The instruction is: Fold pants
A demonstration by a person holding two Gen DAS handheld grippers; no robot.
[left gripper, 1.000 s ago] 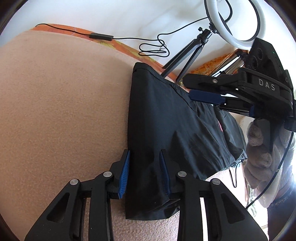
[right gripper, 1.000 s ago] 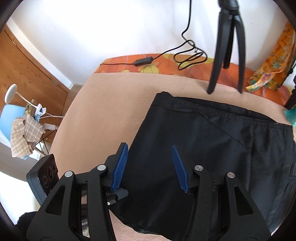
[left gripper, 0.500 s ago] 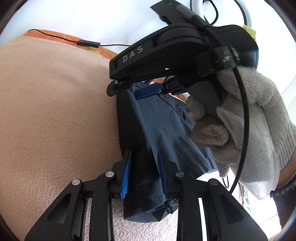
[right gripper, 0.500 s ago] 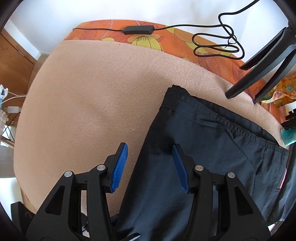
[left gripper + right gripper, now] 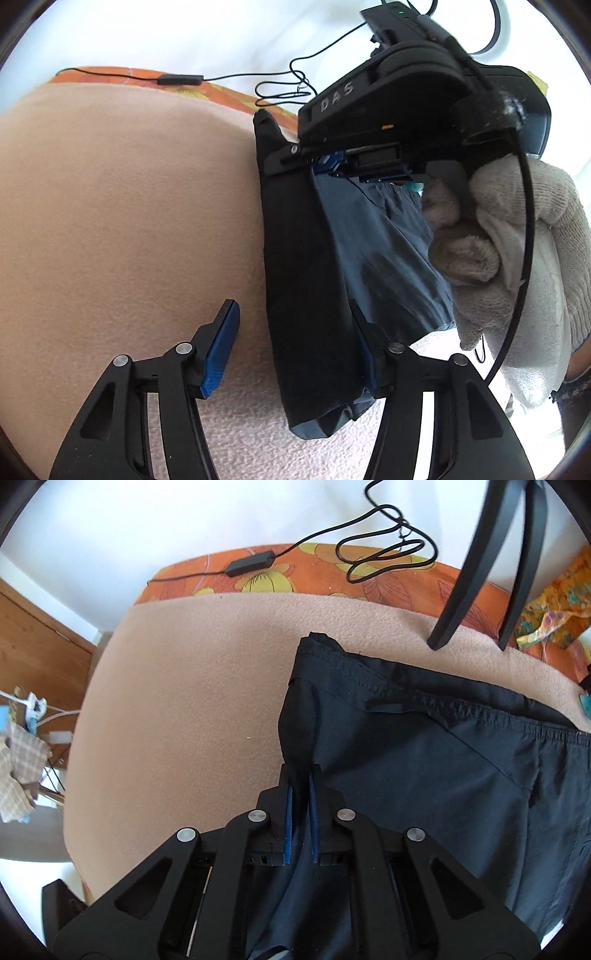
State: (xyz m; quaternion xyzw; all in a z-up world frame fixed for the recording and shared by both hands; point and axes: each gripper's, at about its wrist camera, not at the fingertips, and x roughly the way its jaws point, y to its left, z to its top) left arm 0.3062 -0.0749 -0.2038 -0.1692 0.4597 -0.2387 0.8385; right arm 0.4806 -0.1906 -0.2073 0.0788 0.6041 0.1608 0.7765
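Black pants (image 5: 424, 768) lie folded lengthwise on a peach blanket (image 5: 177, 701), waistband toward the far edge. My right gripper (image 5: 300, 775) points steeply down at their left edge, its jaws closing, and the blue pads pinch a raised ridge of cloth. In the left wrist view, that gripper (image 5: 288, 162) sits over the far part of the pants (image 5: 306, 258), held by a gloved hand (image 5: 517, 240). My left gripper (image 5: 291, 325) straddles the near end of the fold. Its jaws are opening: the left pad (image 5: 221, 347) stands clear and the cloth rests against the right finger.
An orange flowered cover (image 5: 258, 576) runs along the far edge with a black cable and adapter (image 5: 251, 563) on it. Tripod legs (image 5: 454, 590) stand at the back right. Off the blanket's left edge are a wooden door (image 5: 33, 646) and a checked cloth (image 5: 18, 768).
The right gripper came in from the right, sank onto the pants' left edge and shut on it. The left jaws spread apart, freeing the fold they had gripped.
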